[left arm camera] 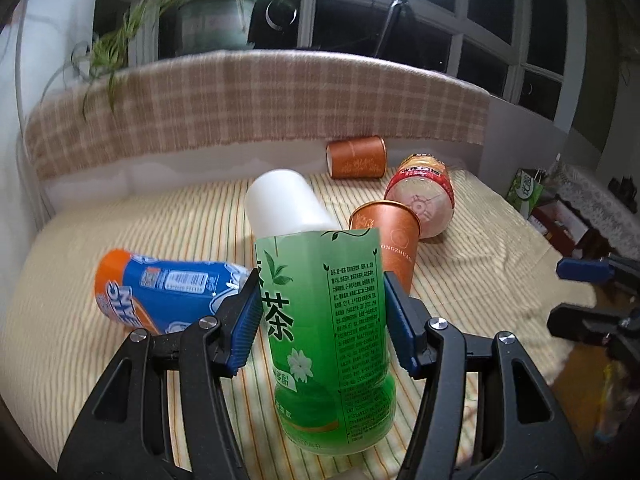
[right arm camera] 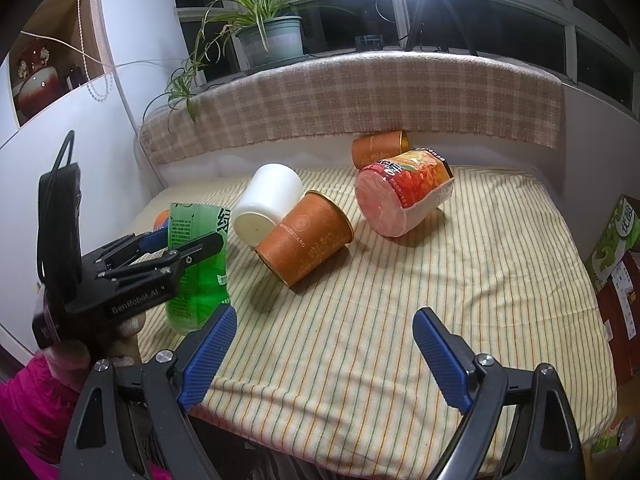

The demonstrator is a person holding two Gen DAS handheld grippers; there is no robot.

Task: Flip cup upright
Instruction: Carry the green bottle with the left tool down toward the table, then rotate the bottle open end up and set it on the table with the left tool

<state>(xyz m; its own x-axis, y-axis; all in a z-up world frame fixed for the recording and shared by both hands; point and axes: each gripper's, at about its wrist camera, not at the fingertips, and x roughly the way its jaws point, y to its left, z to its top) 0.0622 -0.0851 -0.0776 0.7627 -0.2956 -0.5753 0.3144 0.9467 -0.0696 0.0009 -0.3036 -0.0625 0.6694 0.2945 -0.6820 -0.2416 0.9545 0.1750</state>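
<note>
My left gripper (left arm camera: 322,316) is shut on a green tea cup (left arm camera: 328,320), holding it nearly upright with its base on the striped cloth; it also shows in the right wrist view (right arm camera: 198,264). My right gripper (right arm camera: 322,356) is open and empty above the front of the cloth. A white cup (right arm camera: 266,204), an orange paper cup (right arm camera: 306,236), a red-labelled cup (right arm camera: 402,196) and a second orange cup (right arm camera: 378,148) lie on their sides. A blue and orange cup (left arm camera: 160,288) lies on its side to the left of the green one.
The striped cloth (right arm camera: 440,280) covers the table up to a plaid-covered ledge (right arm camera: 360,96) at the back. A potted plant (right arm camera: 272,40) and a tripod (right arm camera: 436,4) stand on the sill. A white wall (right arm camera: 100,140) is at the left; boxes (right arm camera: 616,248) are at the right.
</note>
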